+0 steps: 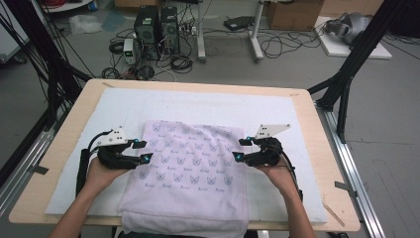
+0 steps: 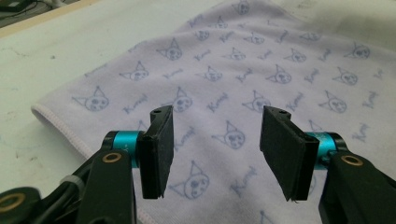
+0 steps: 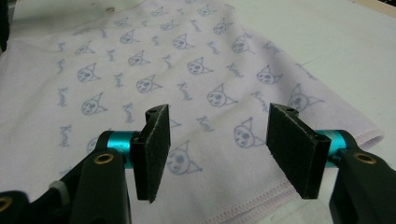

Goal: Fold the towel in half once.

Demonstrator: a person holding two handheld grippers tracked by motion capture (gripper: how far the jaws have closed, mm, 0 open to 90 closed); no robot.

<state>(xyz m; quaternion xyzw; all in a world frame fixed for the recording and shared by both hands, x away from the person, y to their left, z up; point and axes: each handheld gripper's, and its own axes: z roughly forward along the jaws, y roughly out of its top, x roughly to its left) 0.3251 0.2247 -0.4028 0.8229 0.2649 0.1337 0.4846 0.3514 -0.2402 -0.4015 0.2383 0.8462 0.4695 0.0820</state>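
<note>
A pale lilac towel [image 1: 188, 168] printed with small blue cat faces lies flat on the white mat, its near end hanging over the table's front edge. My left gripper [image 1: 142, 151] hovers at the towel's left edge, open, with nothing between its pads [image 2: 156, 149]; the printed cloth [image 2: 243, 79] spreads out beyond them. My right gripper [image 1: 241, 149] hovers at the towel's right edge, also open and empty. Its pads [image 3: 152, 151] stand just above the hemmed border of the towel [image 3: 187, 84].
A white foam mat [image 1: 208, 106] covers most of the wooden table [image 1: 317, 148]. Black frame legs [image 1: 346, 69] stand at the right and left of the table. Beyond it, computer towers [image 1: 156, 27], cables and boxes sit on the floor.
</note>
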